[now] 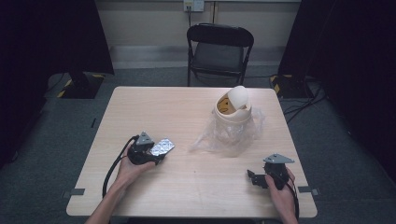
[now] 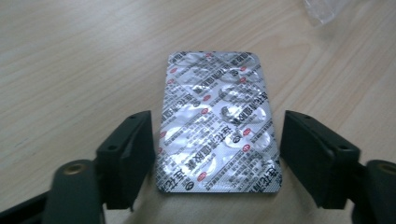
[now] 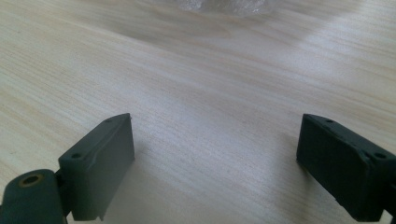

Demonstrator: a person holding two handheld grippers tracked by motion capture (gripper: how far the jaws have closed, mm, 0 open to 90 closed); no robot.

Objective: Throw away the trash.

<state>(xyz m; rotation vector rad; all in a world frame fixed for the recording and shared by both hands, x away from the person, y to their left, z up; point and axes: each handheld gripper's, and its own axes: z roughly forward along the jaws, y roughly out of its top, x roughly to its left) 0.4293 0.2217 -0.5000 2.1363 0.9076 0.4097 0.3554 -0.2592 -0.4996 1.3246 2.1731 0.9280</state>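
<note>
A silver foil blister pack (image 2: 217,123) of pills lies flat on the wooden table (image 1: 187,182), printed side up. My left gripper (image 2: 217,154) is open, with one jaw close on each long edge of the pack and a thin gap on both sides. In the high view the blister pack (image 1: 162,147) sticks out from the left gripper (image 1: 156,151) at the table's left. At the front right, my right gripper (image 1: 252,177) is low over bare wood. The right gripper (image 3: 215,154) is open wide and holds nothing.
A small cream bin (image 1: 232,109) with a round swing lid stands at the back right, on a crumpled clear plastic bag (image 1: 224,137). A black folding chair (image 1: 219,49) stands behind the table. Bare wood lies between the two grippers.
</note>
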